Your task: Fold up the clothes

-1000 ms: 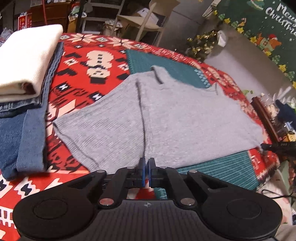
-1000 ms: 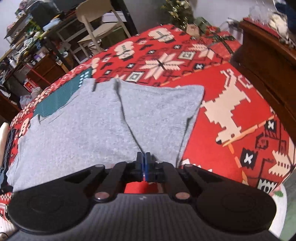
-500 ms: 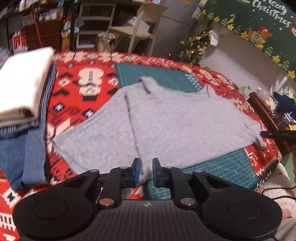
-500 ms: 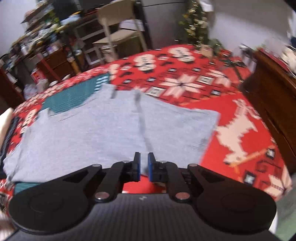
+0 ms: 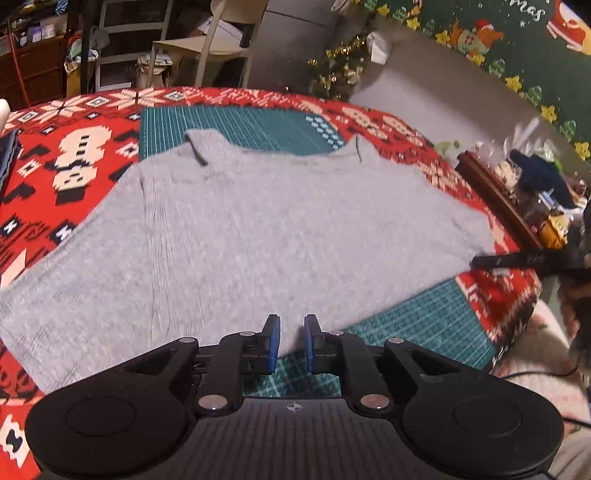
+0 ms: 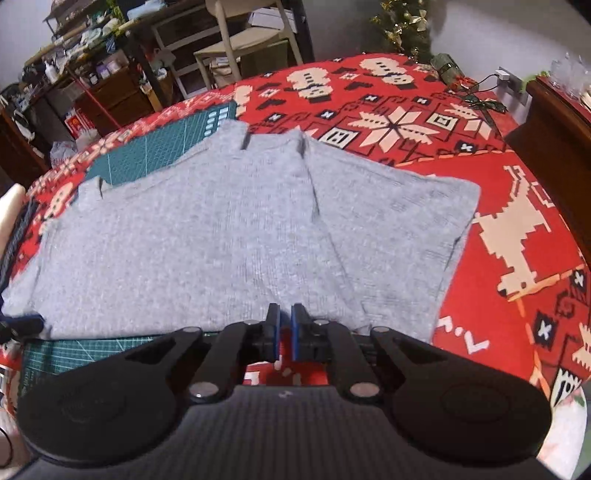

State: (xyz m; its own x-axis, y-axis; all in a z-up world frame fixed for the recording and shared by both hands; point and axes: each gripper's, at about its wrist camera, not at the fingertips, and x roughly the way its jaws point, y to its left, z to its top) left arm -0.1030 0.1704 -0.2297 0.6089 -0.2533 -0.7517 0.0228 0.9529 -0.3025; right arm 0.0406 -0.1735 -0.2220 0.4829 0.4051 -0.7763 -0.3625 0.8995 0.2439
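The left gripper [image 5: 291,341] has its jaws parted with nothing between them, poised just above the near hem of the grey shirt [image 5: 266,225]. The right gripper [image 6: 284,332] shows a narrower gap between its blue pads, also released, at the same hem further right.

The grey shirt lies spread flat across the tabletop, collar away from the grippers, with a lengthwise fold line on each side of the body. It partly covers a green cutting mat [image 5: 236,125], whose gridded surface shows beyond the collar and again below the hem. Under both is a red patterned tablecloth [image 6: 517,236] with snowflake and reindeer figures.

In the right wrist view, bare cloth stretches well to the right of the shirt up to a dark wooden cabinet [image 6: 554,122]. At the tabletop's left edge a strip of folded clothes [image 6: 13,210] is just visible. Beyond the far edge stand a pale chair [image 5: 218,48], cluttered shelves [image 6: 92,55] and a small decorated tree [image 5: 338,70]; a green Christmas banner [image 5: 498,33] hangs on the wall.
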